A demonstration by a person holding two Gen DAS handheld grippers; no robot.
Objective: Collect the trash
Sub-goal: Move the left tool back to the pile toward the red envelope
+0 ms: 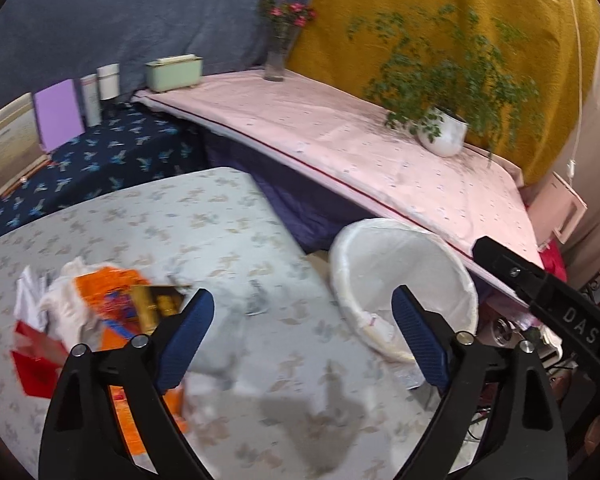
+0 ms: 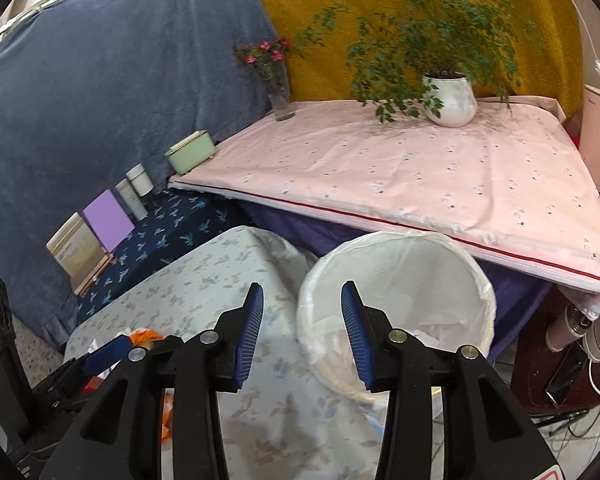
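Floral tabletop [image 1: 148, 220], trash pile [image 1: 112, 304] at its left, lined bin [image 2: 396, 304] off its right edge.
Left gripper [image 1: 303, 308] jaws wide apart, empty; right gripper [image 2: 302, 312] jaws partly open, empty.

In the left wrist view the pile of trash [image 1: 100, 312] is blurred and partly hidden behind the left claw [image 1: 304, 336], so single pieces are hard to tell. In the right wrist view the bin [image 2: 400, 276] has its near rim covered by the right claw [image 2: 302, 332].
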